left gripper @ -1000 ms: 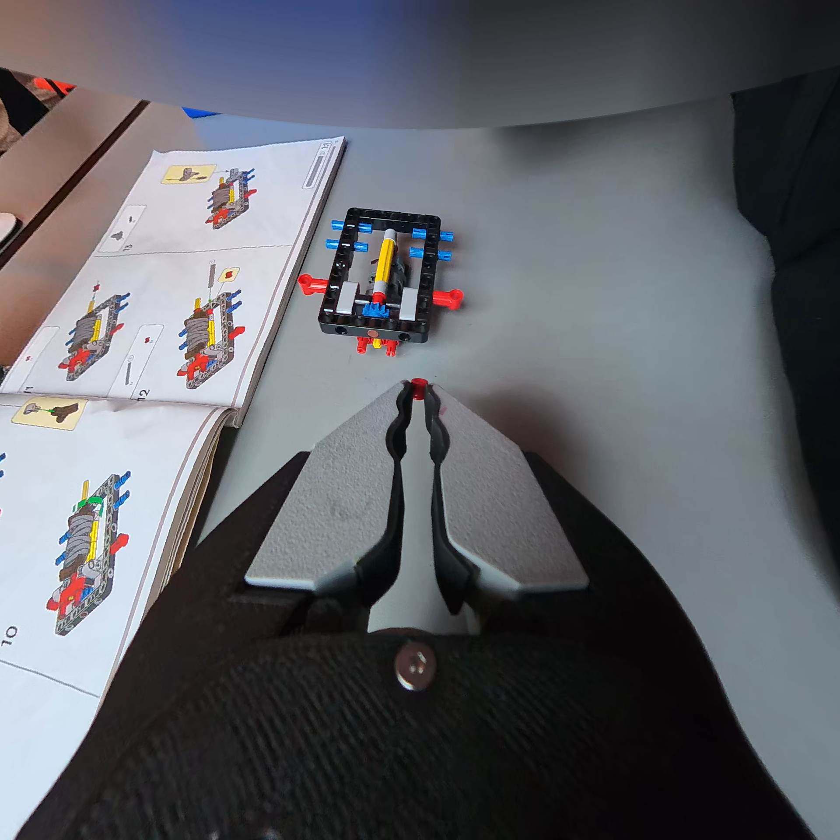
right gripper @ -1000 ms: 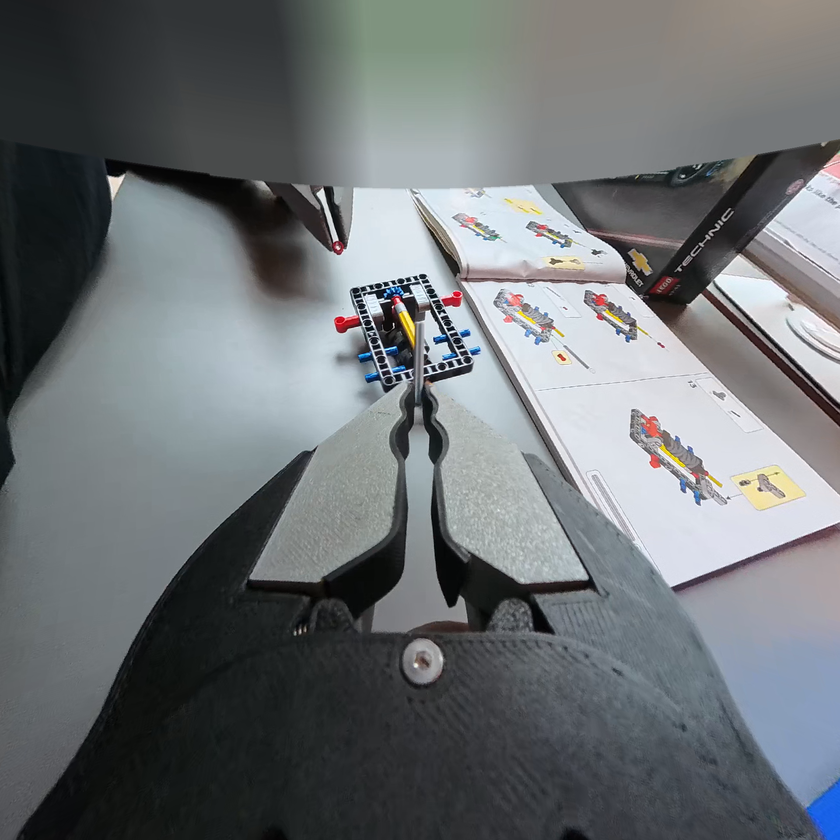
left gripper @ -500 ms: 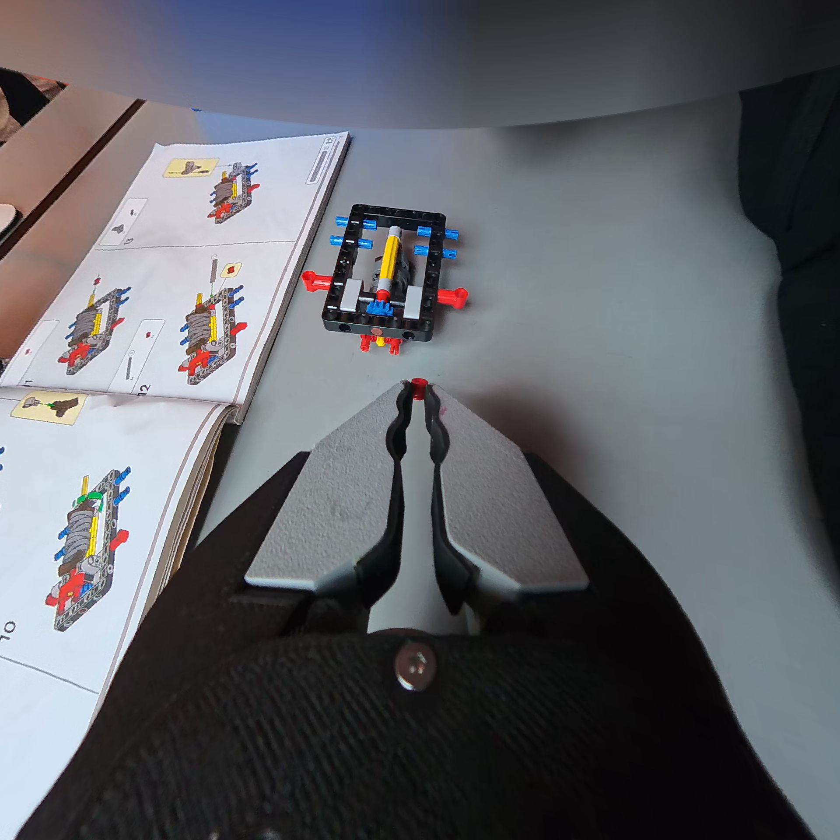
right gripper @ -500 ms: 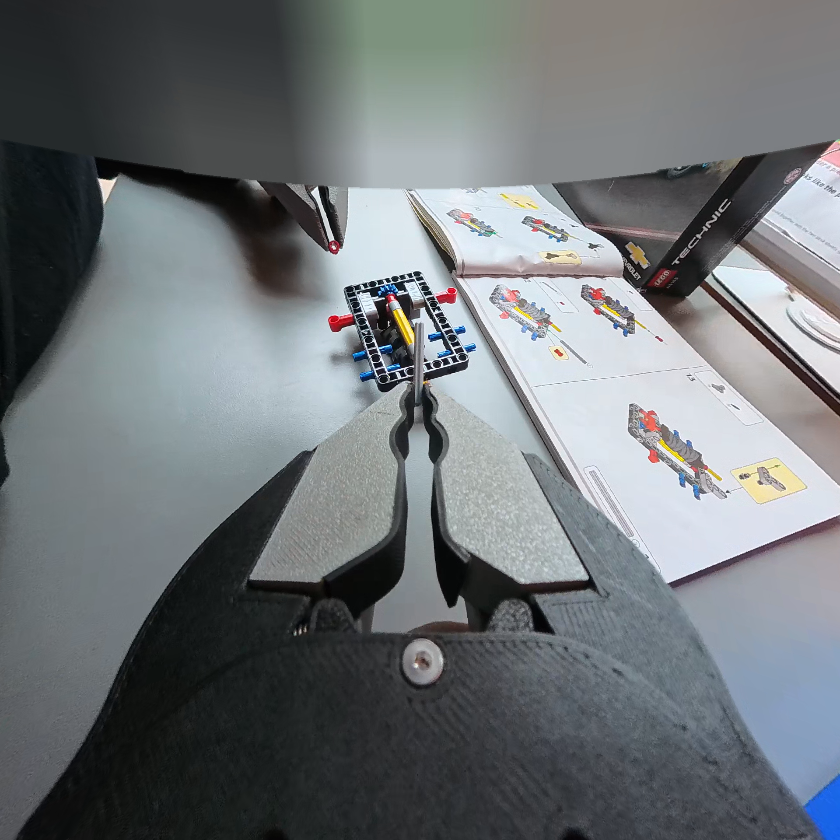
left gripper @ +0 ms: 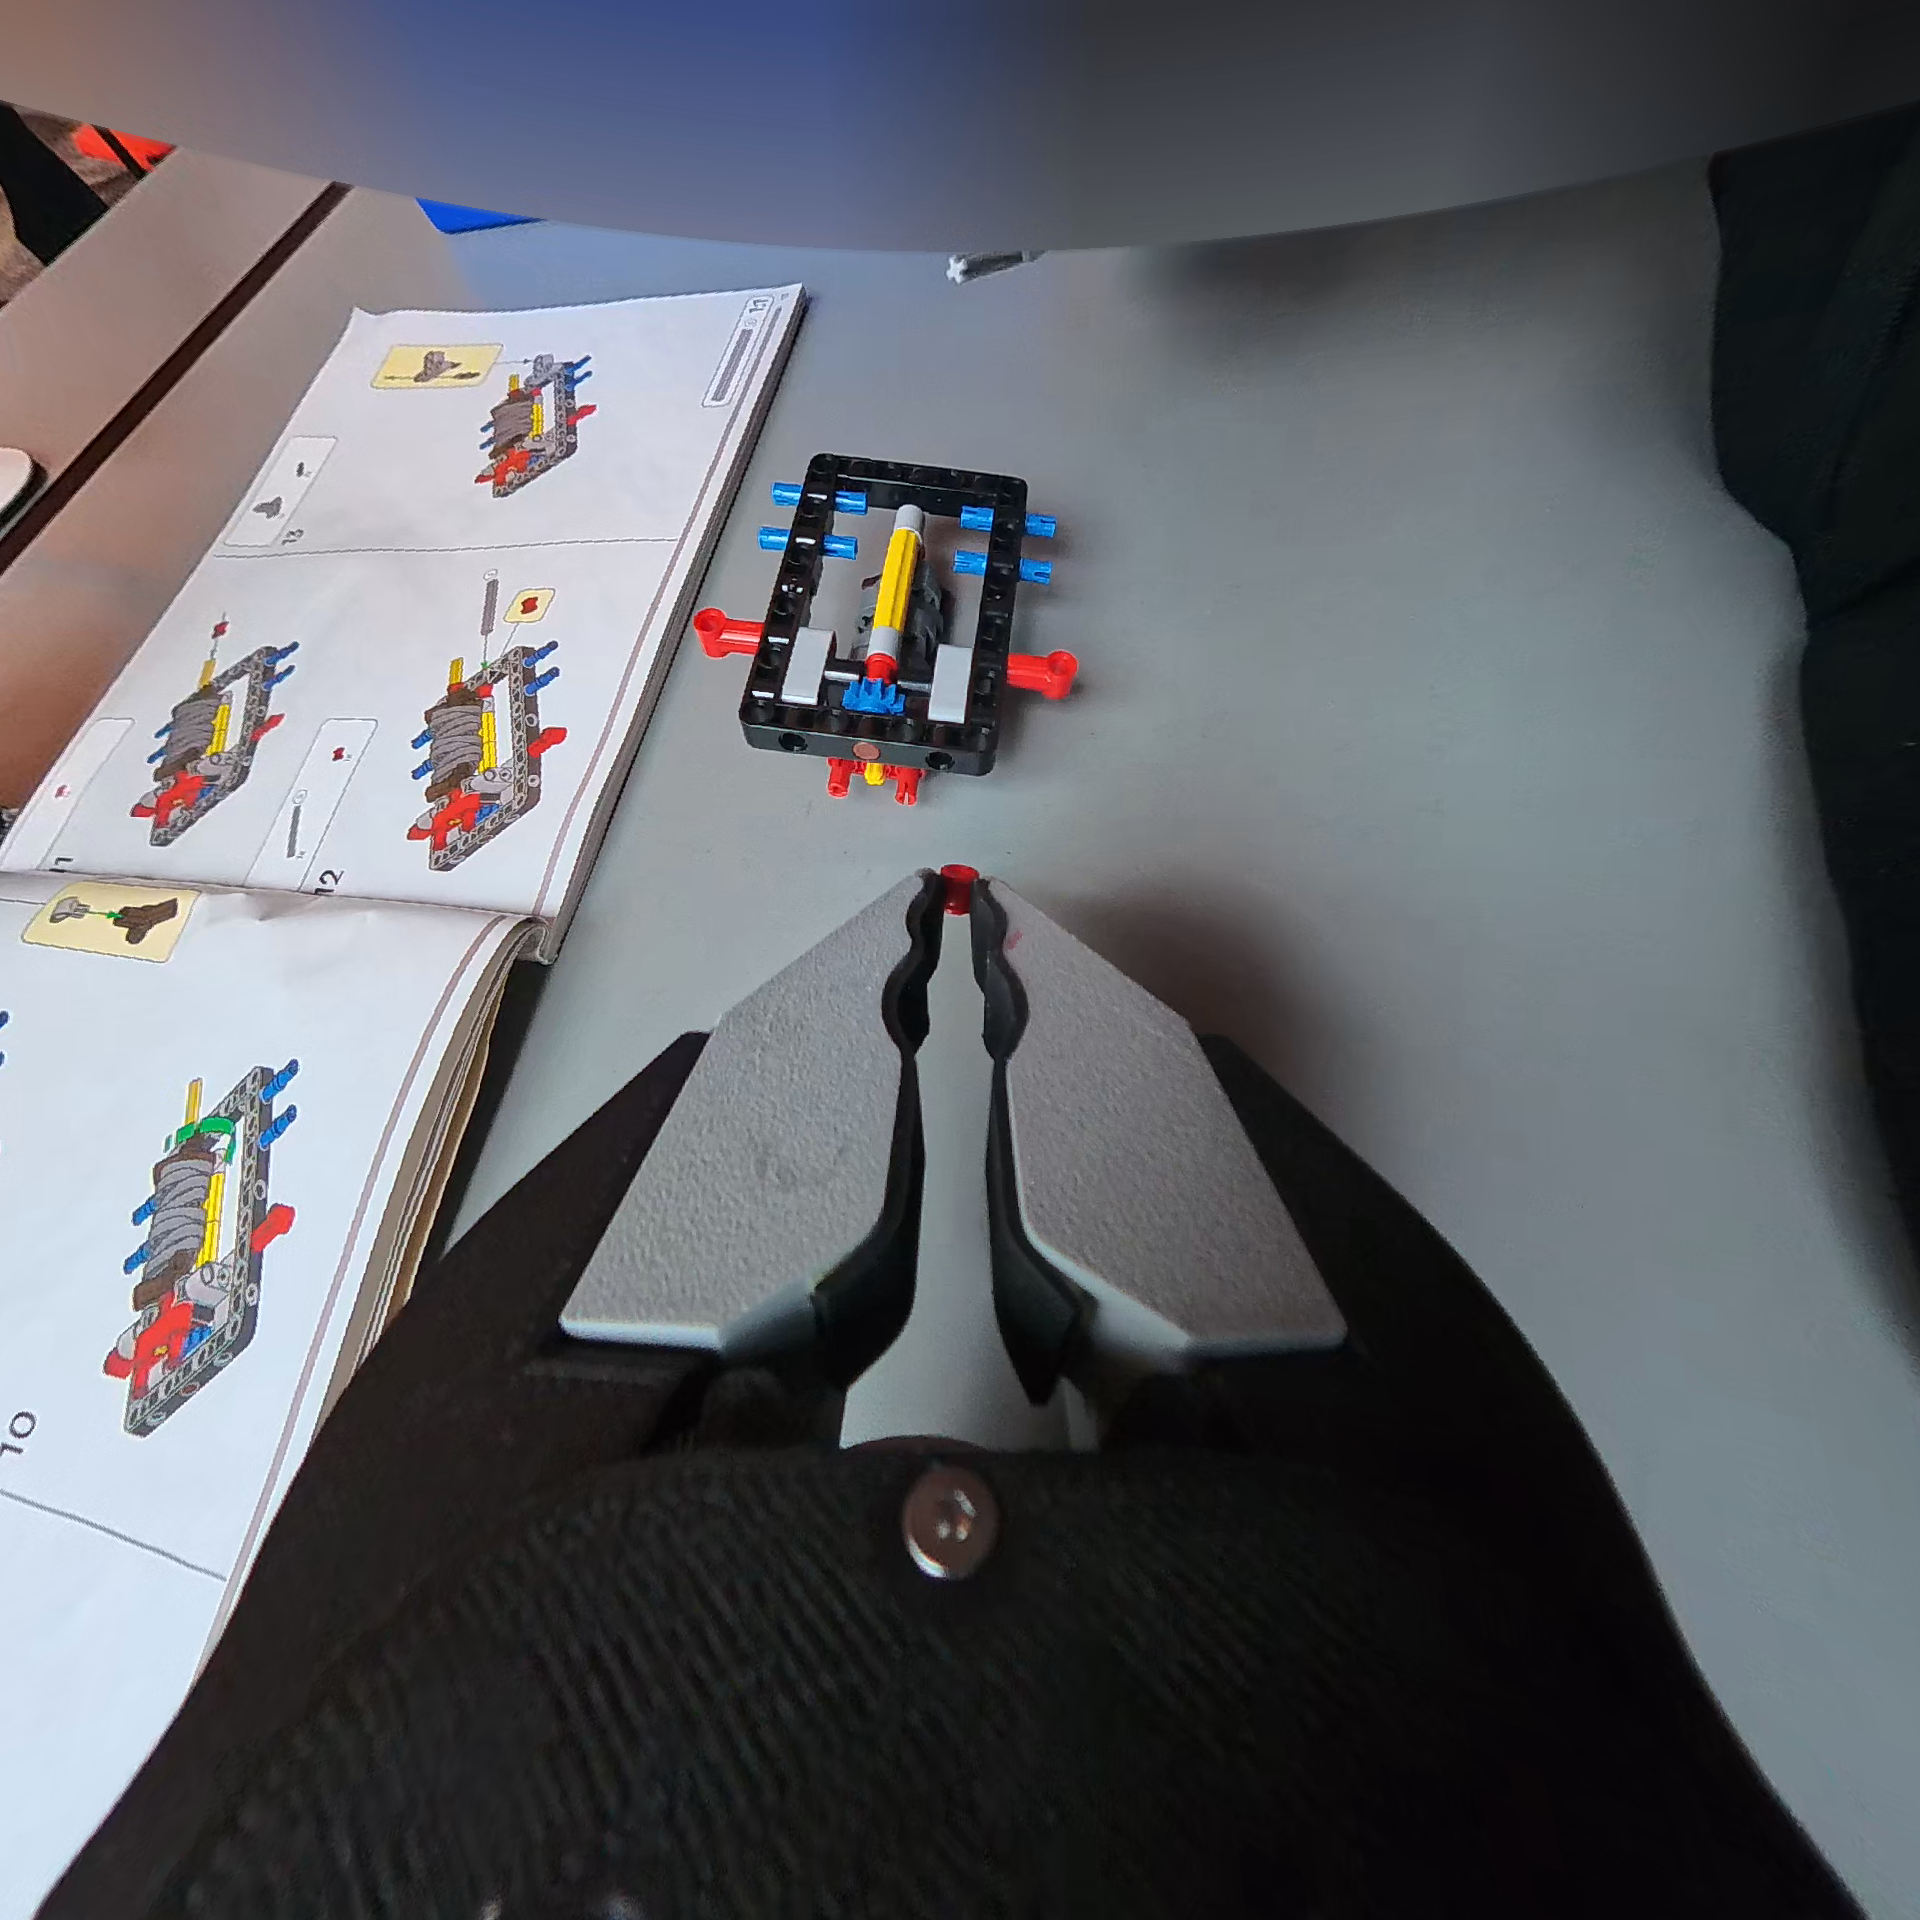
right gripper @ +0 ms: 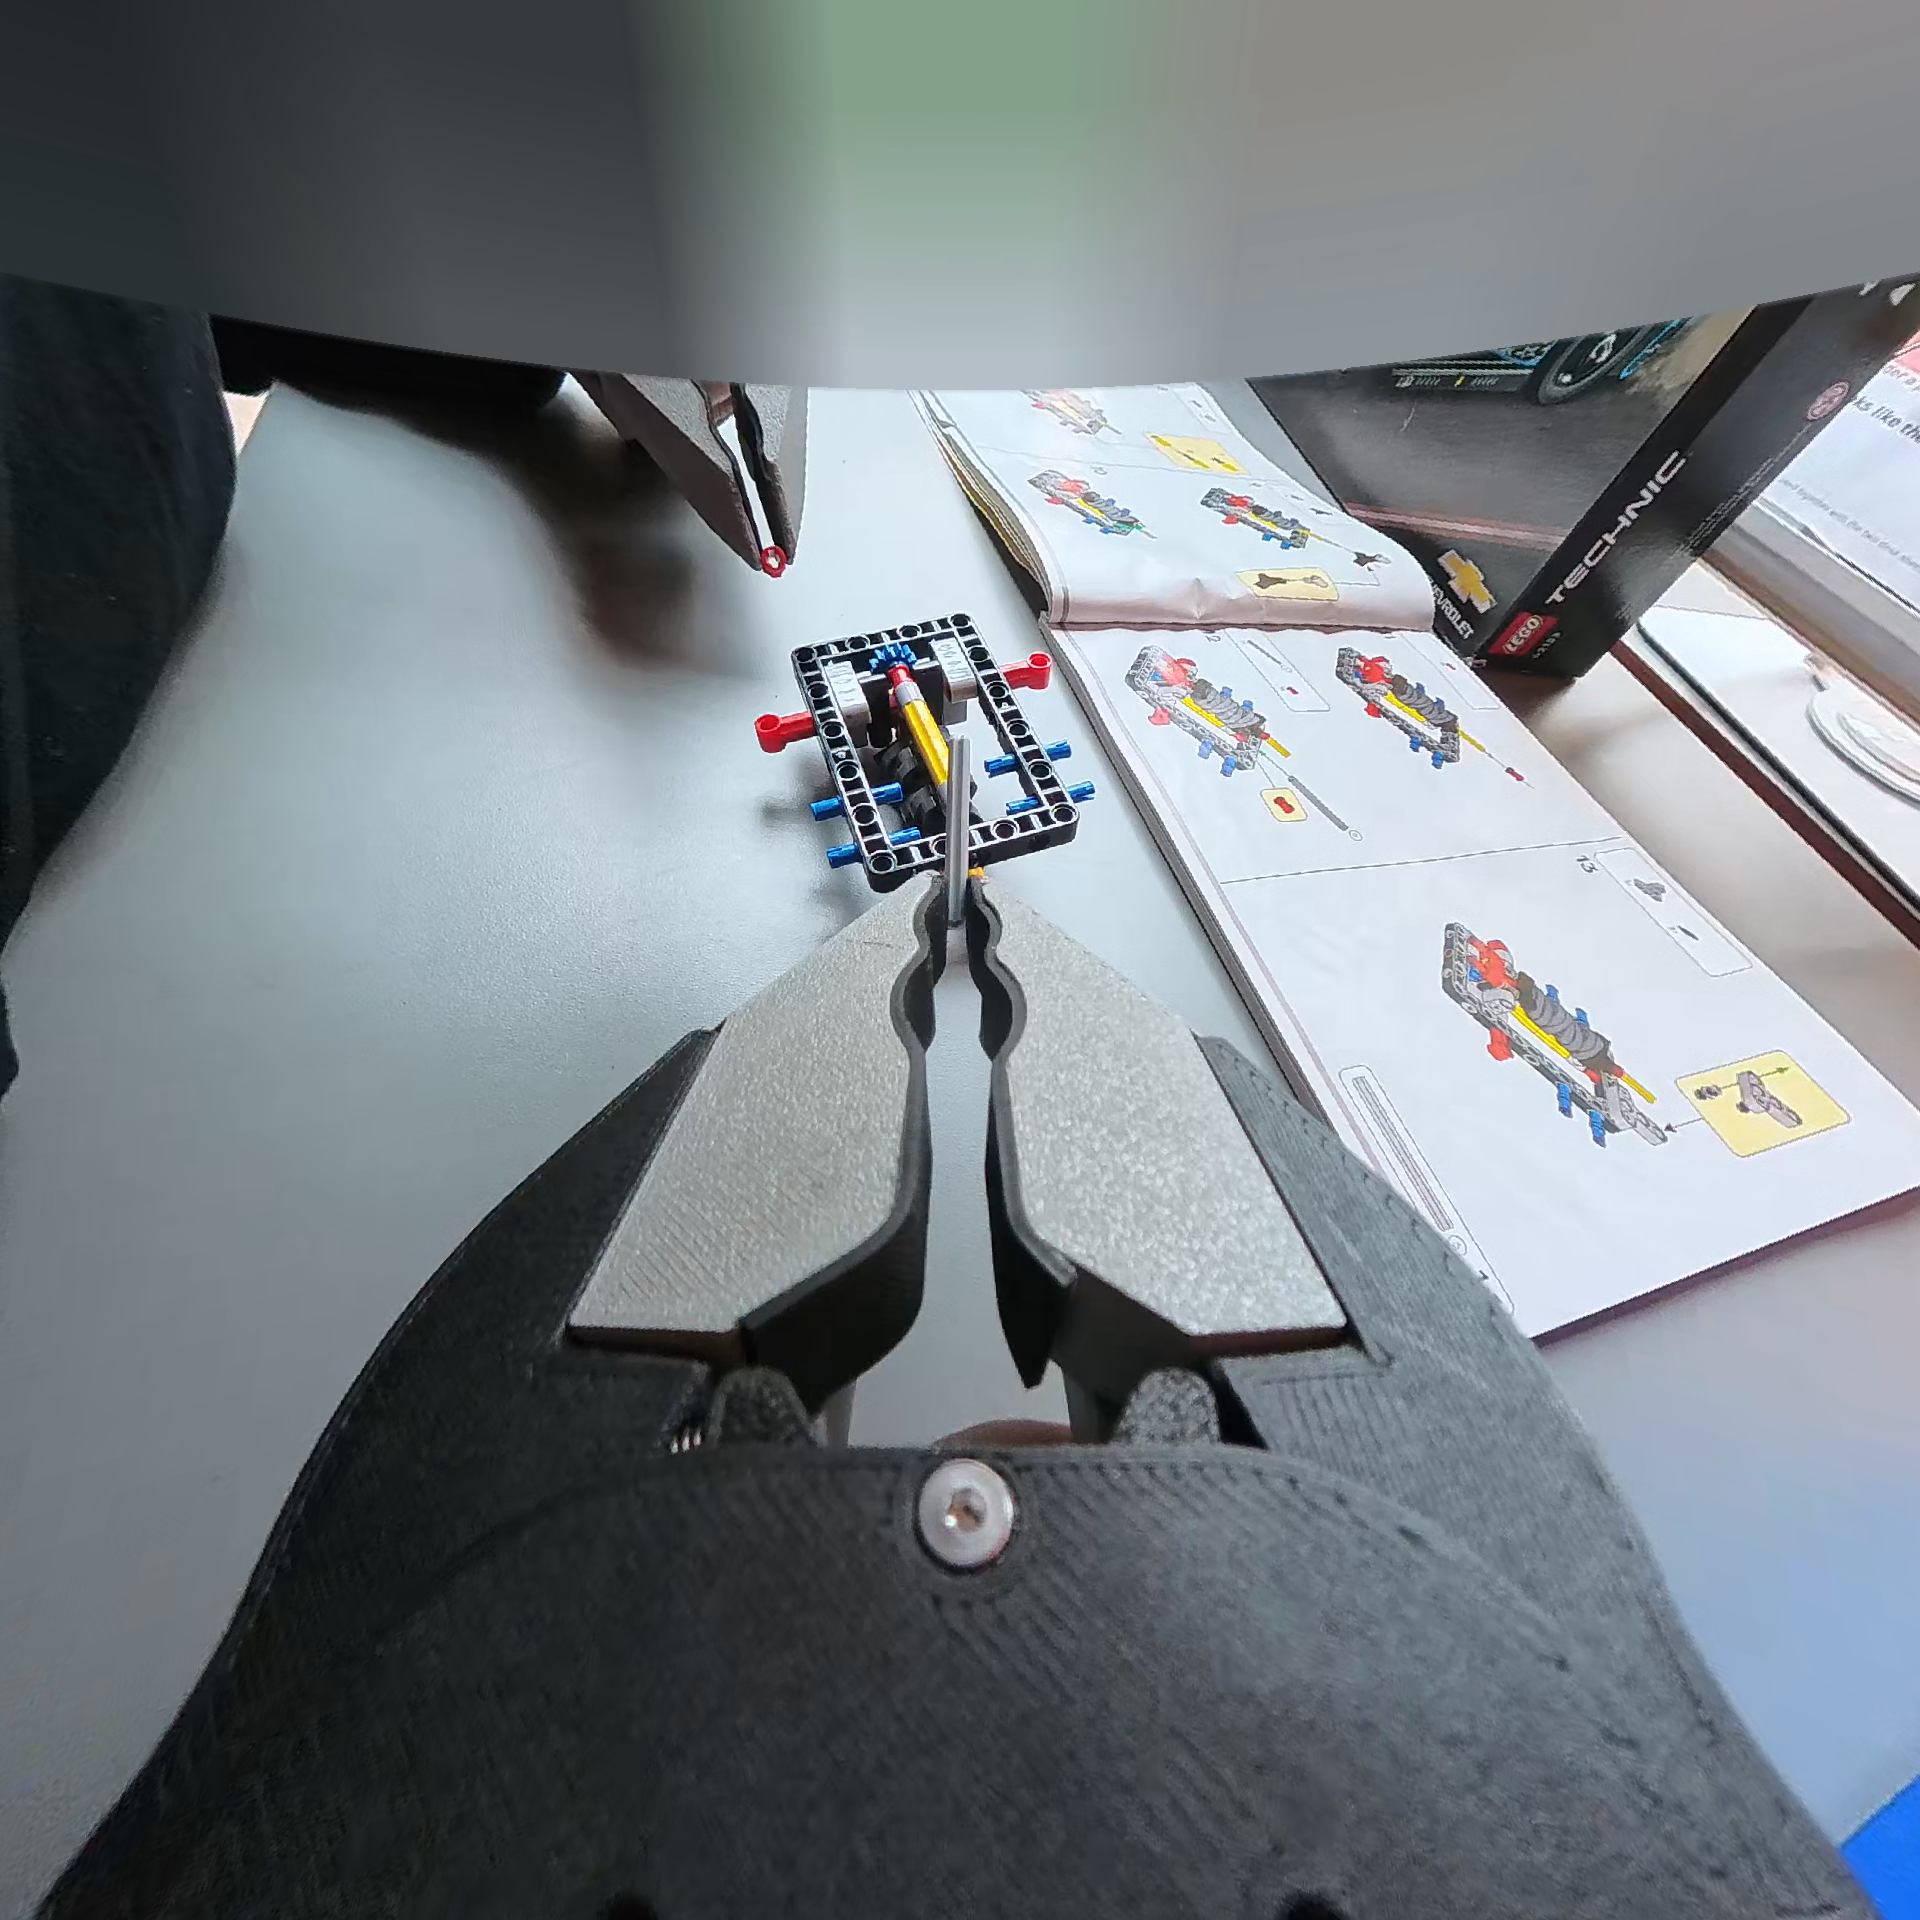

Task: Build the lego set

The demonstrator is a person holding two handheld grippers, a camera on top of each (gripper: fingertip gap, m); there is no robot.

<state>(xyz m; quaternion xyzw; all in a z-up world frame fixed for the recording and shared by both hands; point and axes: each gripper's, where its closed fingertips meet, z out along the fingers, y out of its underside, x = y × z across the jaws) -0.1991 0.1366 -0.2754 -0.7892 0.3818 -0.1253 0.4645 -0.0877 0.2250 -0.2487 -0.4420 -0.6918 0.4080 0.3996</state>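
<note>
Two grippers flank the black frame (left gripper: 888, 623) on the table: left fingers (left gripper: 831, 1039) pinch a red bush (left gripper: 955, 889), right fingers (right gripper: 1091, 1091) a grey axle (right gripper: 954, 831).

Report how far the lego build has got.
Done: black frame on the table carries yellow axle, blue gear and pins. In hand: left tool pinches a red bush; right tool grips a grey axle. Left: fitting both; later steps remain.

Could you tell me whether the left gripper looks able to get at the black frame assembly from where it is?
Probably yes: bare table lies between the left gripper and the black frame assembly, though it already holds a small red piece.
</note>
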